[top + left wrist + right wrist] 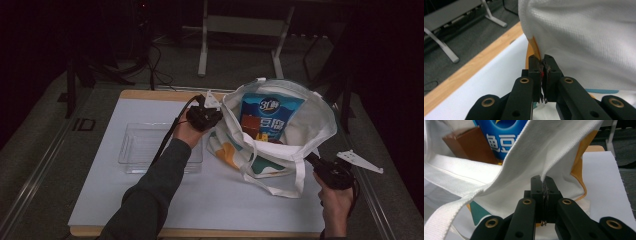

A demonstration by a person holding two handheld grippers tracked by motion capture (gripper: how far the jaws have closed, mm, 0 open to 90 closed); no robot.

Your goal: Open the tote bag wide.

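Note:
A white tote bag (312, 122) with orange and teal print stands open on the white mat. Inside it lean a blue snack packet (271, 111) and a brown box (249, 124). My left gripper (216, 111) is at the bag's left rim. In the left gripper view, the left gripper (543, 60) is shut on the white cloth (586, 37), beside an orange patch. My right gripper (312, 160) holds the near right rim. The right gripper view shows the right gripper (542, 180) pinching the fabric edge (544, 150), with the blue snack packet (499, 135) and brown box (474, 145) beyond.
An empty clear plastic tray (145, 145) lies on the mat (200, 200) left of the bag, under my left forearm. A loose bag strap (295, 185) hangs toward the front. The wooden table edge (150, 94) runs along the back, with grey table legs (202, 50) on the floor behind.

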